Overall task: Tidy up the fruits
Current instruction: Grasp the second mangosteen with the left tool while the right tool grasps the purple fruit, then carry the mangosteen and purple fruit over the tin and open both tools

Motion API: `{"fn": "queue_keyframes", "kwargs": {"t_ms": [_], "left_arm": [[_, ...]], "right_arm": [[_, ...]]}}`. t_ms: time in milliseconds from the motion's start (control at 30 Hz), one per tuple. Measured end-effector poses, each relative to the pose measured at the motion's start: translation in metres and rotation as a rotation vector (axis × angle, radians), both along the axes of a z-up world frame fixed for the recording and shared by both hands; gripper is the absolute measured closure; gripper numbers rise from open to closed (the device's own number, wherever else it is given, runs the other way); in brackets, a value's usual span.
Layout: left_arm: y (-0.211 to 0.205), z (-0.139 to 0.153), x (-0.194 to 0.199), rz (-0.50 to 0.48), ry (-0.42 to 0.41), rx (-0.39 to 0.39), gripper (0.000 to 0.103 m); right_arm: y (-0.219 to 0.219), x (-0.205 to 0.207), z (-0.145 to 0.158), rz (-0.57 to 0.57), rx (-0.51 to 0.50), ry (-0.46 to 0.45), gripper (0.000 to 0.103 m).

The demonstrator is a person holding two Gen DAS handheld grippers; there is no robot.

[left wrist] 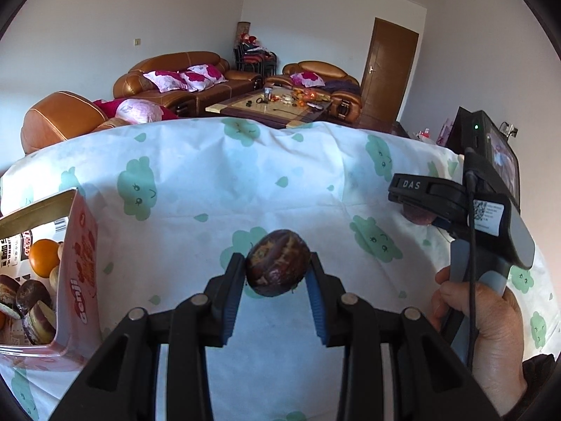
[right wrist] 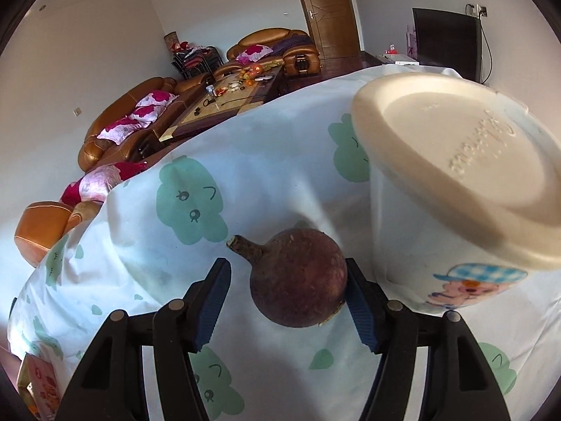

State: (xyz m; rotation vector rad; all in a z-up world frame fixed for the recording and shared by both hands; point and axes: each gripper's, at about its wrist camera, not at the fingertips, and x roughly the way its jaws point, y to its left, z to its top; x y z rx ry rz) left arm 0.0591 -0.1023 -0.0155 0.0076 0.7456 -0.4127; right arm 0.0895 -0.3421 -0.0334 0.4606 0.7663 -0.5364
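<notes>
Presently, left gripper (left wrist: 277, 275) is clamped on a dark, mottled purple-brown fruit (left wrist: 277, 267) above the cloud-print cloth (left wrist: 245, 182). Right gripper (right wrist: 287, 293) stands wide; a round maroon stemmed fruit (right wrist: 298, 280) touches its right pad only, beside the white bowl (right wrist: 438, 245).

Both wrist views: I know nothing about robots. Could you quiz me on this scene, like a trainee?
1. True or false: the left gripper is shut on a wrinkled dark purple fruit.
2. Beside the stemmed purple fruit inside the open right gripper stands: A) a white lidded jar, B) a glass bottle, C) a metal pot.
3. Fill in: an orange lies in the ___ snack box.
Key: 1 true; 2 A; 3 pink.
</notes>
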Motion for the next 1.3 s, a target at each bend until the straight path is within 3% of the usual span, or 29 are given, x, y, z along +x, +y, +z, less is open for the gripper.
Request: {"fn": "queue_keyframes", "kwargs": {"t_ms": [33, 100, 233, 500, 633, 833, 1300], "left_arm": [[0.000, -0.001, 0.000, 0.002, 0.003, -0.001, 0.066], [0.000, -0.002, 0.001, 0.007, 0.005, 0.000, 0.066], [0.001, -0.002, 0.001, 0.014, -0.006, -0.001, 0.066], [0.010, 0.004, -0.014, 0.050, -0.083, 0.039, 0.066], [0.023, 0.006, -0.028, 0.065, -0.114, 0.053, 0.066], [0.050, 0.008, -0.043, 0.096, -0.136, 0.060, 0.066], [0.095, 0.010, -0.070, 0.121, -0.200, 0.108, 0.066]], "right_arm": [[0.001, 0.000, 0.001, 0.000, -0.007, 0.007, 0.039], [0.003, 0.002, 0.002, 0.019, -0.024, 0.024, 0.052], [0.011, -0.007, 0.006, 0.074, -0.053, 0.034, 0.052], [0.083, -0.069, 0.048, 0.237, -0.242, -0.124, 0.052], [0.104, -0.096, 0.046, 0.270, -0.180, -0.177, 0.052], [0.131, -0.111, 0.027, 0.341, -0.092, -0.167, 0.052], [0.192, -0.151, 0.033, 0.403, -0.109, -0.236, 0.051]]}}
